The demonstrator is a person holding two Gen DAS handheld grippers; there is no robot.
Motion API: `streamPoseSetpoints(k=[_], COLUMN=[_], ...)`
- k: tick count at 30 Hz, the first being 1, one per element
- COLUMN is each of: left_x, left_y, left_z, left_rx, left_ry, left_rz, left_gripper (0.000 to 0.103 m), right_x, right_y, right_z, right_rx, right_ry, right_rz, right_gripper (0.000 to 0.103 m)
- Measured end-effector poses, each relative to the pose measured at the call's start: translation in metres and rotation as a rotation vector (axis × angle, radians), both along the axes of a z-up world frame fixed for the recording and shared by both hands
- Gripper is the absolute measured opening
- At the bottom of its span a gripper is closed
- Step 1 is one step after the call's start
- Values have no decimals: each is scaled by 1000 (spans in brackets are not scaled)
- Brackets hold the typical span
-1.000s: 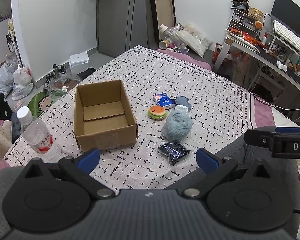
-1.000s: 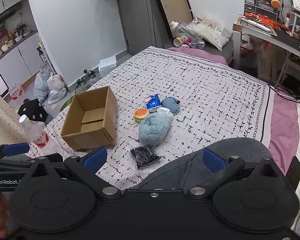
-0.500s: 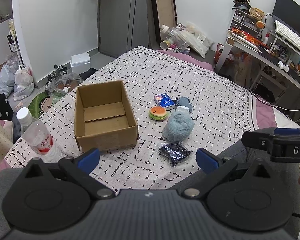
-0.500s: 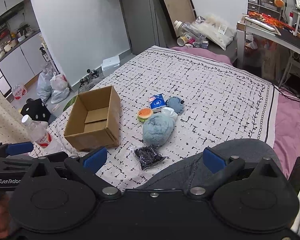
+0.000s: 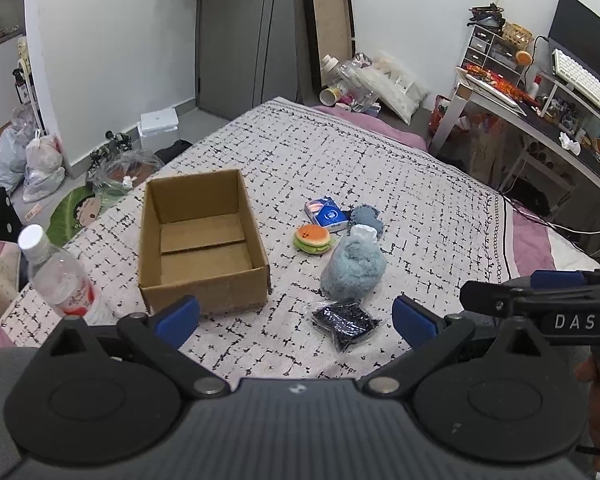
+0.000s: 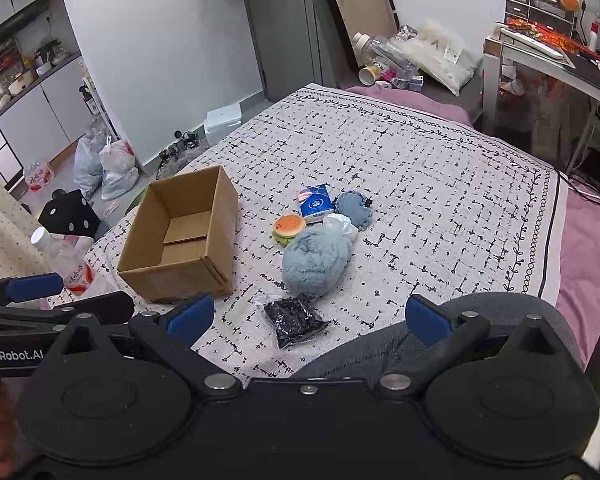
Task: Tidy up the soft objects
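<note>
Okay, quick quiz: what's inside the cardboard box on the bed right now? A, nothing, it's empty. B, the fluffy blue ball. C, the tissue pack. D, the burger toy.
A: the cardboard box shows only its bare bottom flaps, while the burger toy, the fluffy blue ball and the tissue pack all lie on the bedspread to its right.

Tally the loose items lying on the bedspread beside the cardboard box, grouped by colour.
Blue: 3 - fluffy ball, small denim pouch, tissue pack
Black: 1 - bagged dark item
Orange and green: 1 - burger toy
White: 1 - crumpled bag
Total: 6
</note>
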State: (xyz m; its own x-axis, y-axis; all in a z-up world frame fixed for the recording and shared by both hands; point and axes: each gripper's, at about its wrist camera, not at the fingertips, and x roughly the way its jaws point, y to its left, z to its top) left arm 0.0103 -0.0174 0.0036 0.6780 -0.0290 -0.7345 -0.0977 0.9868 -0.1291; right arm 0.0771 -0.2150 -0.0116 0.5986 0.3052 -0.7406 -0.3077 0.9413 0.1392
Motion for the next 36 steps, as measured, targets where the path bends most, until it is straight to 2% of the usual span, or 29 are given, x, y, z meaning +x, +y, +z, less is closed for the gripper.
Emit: streamPoseSetpoints(k=[4,9,26,32,36], left_x=[10,22,68,82,92], left_y=[-1,0,-23,-32,-35], left_z=[-6,-15,-56,-75,-87], left_rx=[-9,-60,-83,-91,-120], left_ry=[7,-2,81,128,154], left_rz=[3,5,49,61,83], left_gripper=[101,101,99,92,86], right_x=[11,27,70,84,94], right_y=[-4,-15,-42,-48,-50], right_z=[-4,-12,-38,-48,-55], right_rx=[16,49,98,117,115], right_ry=[10,20,40,71,94], right_rz=[-7,-30,-21,-5,7], right_gripper=[103,103,103,101,96])
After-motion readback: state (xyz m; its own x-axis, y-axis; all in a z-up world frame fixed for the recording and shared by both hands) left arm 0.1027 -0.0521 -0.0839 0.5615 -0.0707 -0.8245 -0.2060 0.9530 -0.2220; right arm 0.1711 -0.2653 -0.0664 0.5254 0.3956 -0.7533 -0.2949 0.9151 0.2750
